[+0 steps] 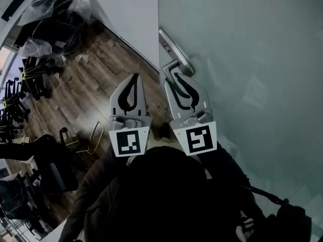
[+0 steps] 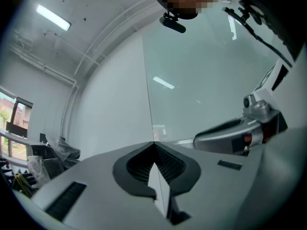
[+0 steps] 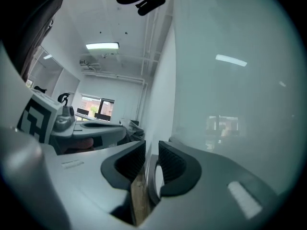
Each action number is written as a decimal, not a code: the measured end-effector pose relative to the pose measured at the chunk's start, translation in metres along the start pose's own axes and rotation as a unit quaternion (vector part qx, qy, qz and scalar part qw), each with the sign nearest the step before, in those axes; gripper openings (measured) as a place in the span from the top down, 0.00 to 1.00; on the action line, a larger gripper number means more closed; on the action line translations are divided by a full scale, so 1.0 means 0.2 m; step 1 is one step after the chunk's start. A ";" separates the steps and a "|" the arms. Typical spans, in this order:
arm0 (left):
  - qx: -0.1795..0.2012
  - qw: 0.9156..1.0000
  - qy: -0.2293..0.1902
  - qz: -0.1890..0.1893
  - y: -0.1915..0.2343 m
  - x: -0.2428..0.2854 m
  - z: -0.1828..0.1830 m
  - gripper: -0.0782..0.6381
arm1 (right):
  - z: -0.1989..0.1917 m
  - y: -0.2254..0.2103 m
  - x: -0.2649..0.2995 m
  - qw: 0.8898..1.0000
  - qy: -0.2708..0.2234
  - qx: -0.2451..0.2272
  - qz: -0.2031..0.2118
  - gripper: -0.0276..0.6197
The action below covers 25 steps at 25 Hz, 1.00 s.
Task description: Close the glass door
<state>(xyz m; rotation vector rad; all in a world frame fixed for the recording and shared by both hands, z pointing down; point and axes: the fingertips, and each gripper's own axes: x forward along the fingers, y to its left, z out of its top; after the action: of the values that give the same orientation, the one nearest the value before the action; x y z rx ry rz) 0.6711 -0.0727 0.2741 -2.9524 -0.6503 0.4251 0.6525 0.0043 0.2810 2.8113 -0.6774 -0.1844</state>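
The glass door (image 1: 242, 59), frosted and pale green, is seen filling the right side of the head view, with its vertical edge lying just beside a white wall (image 1: 131, 14). A metal lever handle (image 1: 176, 49) is mounted near that edge and slants down across the glass.

The right gripper (image 1: 172, 70) is held up against the door, and its tips are placed at the lower end of the handle. In the right gripper view the jaws of the right gripper (image 3: 152, 150) are drawn in with only a narrow gap between them, and the curved metal of the handle (image 3: 154, 181) is clasped in that gap, with the frosted glass (image 3: 240, 80) close on the right.

The left gripper (image 1: 133, 77) is held just beside the right one, clear of the door, above a wooden floor (image 1: 86, 89). In the left gripper view its jaws (image 2: 153, 145) are closed tip to tip, with nothing caught between them. The right gripper (image 2: 230, 135) and the glass (image 2: 201, 80) are seen beyond.
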 end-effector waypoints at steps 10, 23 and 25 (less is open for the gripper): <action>-0.006 1.000 -0.002 -0.028 -0.07 -0.07 -0.06 0.90 | -0.17 0.06 -0.06 0.999 0.025 0.033 -0.023 0.86; -0.019 1.000 -0.002 -0.008 0.00 -0.18 -0.07 0.90 | -0.17 0.17 -0.05 0.998 0.030 0.058 0.016 0.86; -0.017 1.000 0.003 -0.006 0.05 -0.18 -0.09 0.90 | -0.17 0.20 -0.02 0.997 0.032 0.059 0.024 0.86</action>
<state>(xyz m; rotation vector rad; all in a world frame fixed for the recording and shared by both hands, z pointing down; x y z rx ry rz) 0.6487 -0.0969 0.2991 -2.9785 -0.6803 0.4085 0.6373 -0.0214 0.3248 2.8947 -0.7630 -0.0475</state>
